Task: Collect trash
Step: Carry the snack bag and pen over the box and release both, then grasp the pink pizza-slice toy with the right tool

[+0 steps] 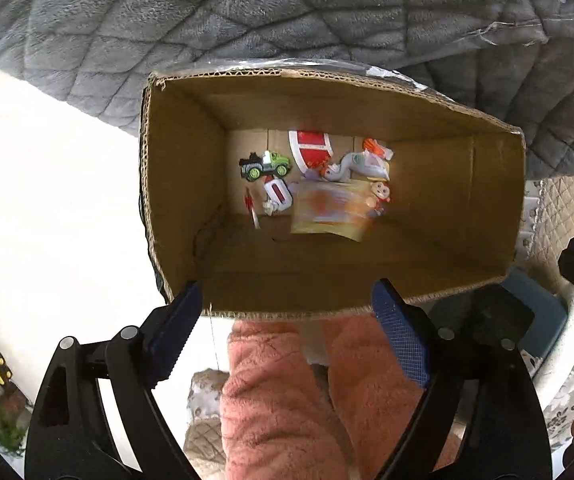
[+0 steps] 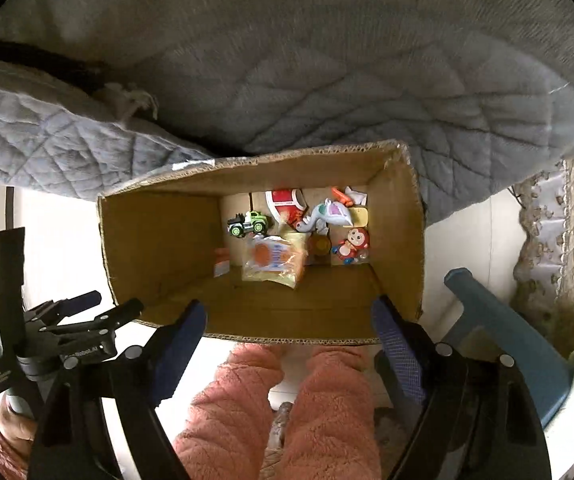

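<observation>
I'm looking straight down into the box (image 1: 439, 200), open-topped brown cardboard with ragged corrugated edges, sitting on the pale floor against a grey quilt (image 1: 247, 20). The wrapper (image 1: 329, 210) is a yellowish plastic packet with an orange print, blurred in the left view, and it lies on the box bottom near the middle.

Going left to right across the bottom: a thin red stick (image 1: 252, 208) by the left wall, then a green truck (image 1: 265, 165), then a small white-and-red piece (image 1: 278, 196), a red-and-white bowl (image 1: 311, 150) further back, the wrapper, a white figure (image 1: 357, 165), and a red doll (image 1: 379, 196) on the right.

My left gripper (image 1: 287, 328) hangs over the near rim, fingers spread wide, holding nothing. My right gripper (image 2: 289, 332) is the same: wide apart, nothing between the pads. Pink fleece legs (image 2: 279, 412) show below both.
</observation>
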`<state>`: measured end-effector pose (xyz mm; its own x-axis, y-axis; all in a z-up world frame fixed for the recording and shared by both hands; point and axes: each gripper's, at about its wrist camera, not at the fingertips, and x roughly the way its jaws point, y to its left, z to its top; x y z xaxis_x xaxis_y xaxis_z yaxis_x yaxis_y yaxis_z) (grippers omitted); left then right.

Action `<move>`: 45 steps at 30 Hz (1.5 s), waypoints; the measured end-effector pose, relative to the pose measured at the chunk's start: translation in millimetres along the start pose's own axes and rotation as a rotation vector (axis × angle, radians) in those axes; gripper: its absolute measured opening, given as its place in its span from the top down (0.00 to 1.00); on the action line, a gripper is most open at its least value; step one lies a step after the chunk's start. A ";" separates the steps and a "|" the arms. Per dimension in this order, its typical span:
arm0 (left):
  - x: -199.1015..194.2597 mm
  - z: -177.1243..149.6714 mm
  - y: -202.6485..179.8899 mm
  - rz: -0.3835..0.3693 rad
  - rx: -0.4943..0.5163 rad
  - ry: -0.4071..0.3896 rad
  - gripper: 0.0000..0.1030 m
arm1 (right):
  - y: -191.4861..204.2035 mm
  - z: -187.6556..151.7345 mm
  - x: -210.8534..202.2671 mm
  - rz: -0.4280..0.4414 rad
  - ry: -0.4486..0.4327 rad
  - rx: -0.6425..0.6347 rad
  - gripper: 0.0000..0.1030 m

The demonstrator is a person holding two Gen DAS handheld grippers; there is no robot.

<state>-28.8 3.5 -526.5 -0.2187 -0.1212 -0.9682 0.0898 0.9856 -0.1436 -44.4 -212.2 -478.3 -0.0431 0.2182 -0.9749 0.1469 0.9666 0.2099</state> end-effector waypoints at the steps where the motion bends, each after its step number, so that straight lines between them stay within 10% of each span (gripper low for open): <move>1: -4.9 -2.0 -0.2 -0.012 -0.004 0.010 0.18 | -0.2 1.2 -5.2 0.006 0.000 0.008 0.19; 8: -86.0 -34.2 -5.3 -0.080 0.053 -0.013 0.18 | 15.8 -5.0 -102.4 0.124 -0.092 0.006 0.19; 17: -188.3 -69.0 3.8 -0.121 0.112 -0.143 0.18 | 63.9 15.4 -283.7 0.272 -0.507 -0.149 0.06; 28: -255.6 -94.5 27.5 0.037 0.149 -0.367 0.18 | 81.9 154.8 -262.3 0.044 -0.559 -0.137 0.23; 32: -257.7 -102.1 41.7 0.054 0.117 -0.374 0.18 | 83.9 176.9 -253.9 0.008 -0.540 -0.154 0.63; 45: -331.6 -69.0 69.7 -0.097 0.006 -0.595 0.18 | 65.2 94.6 -290.2 0.236 -0.575 -0.106 0.69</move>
<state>-17.0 120.5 -201.3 0.3546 -0.2576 -0.8988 0.1020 0.9662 -0.2367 71.1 -225.2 -188.7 0.5213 0.3487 -0.7789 -0.0128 0.9158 0.4014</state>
